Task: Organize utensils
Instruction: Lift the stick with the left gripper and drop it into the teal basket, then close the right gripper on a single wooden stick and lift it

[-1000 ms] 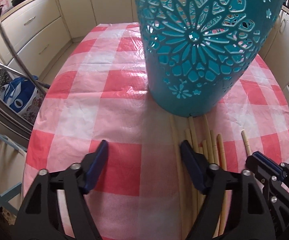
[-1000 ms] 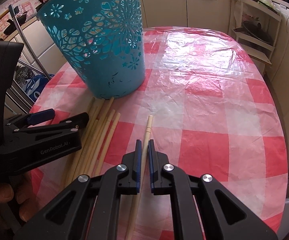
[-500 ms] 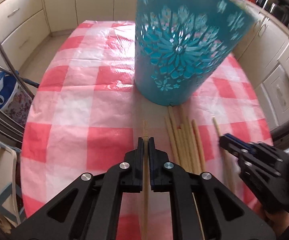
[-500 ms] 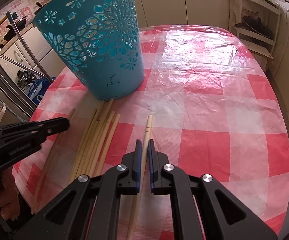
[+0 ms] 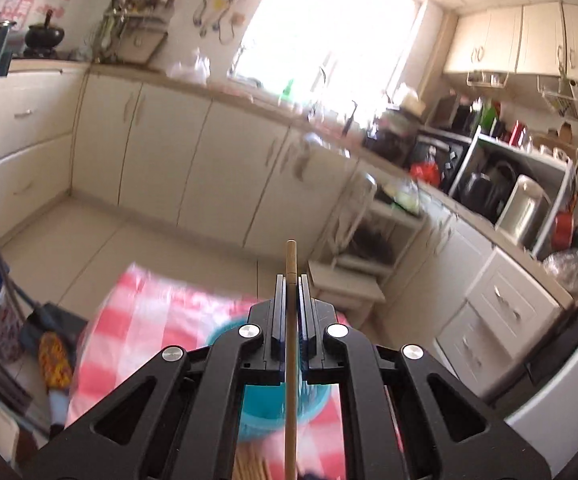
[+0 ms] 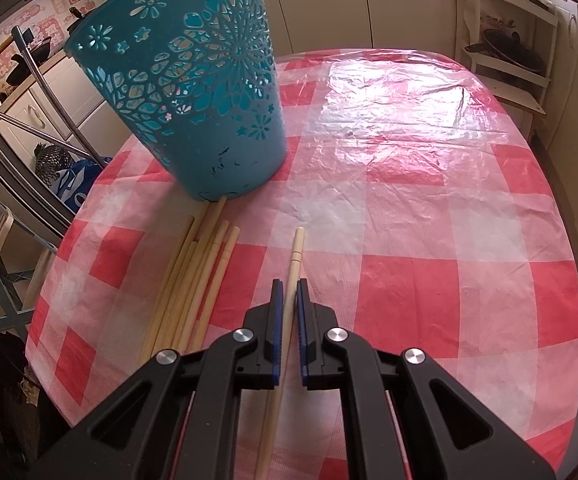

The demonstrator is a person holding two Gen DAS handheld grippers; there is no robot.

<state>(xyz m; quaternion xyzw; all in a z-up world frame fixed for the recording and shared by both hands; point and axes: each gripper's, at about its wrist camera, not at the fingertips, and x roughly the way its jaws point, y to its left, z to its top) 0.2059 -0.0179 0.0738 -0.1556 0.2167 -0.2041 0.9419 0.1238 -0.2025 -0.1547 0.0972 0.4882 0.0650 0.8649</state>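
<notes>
My left gripper [image 5: 290, 280] is shut on a wooden chopstick [image 5: 290, 260] and holds it raised high above the teal cut-out basket [image 5: 265, 416], whose rim shows below the fingers. My right gripper [image 6: 290, 286] is shut on another chopstick [image 6: 295, 252] that lies low over the red-and-white checked tablecloth [image 6: 409, 208]. In the right wrist view the teal basket [image 6: 193, 96] stands at the table's back left. A bundle of several loose chopsticks [image 6: 193, 276] lies in front of it, left of my right gripper.
Cream kitchen cabinets [image 5: 193, 168] and a white shelf rack with cookware [image 6: 505, 52] ring the table. A metal-framed rack [image 6: 29, 128] stands at the table's left edge. The left gripper does not show in the right wrist view.
My left gripper closed on a chopstick, then lifted it and tilted up, so its view swung from the tabletop to the kitchen. My right gripper stayed shut on its chopstick, almost still.
</notes>
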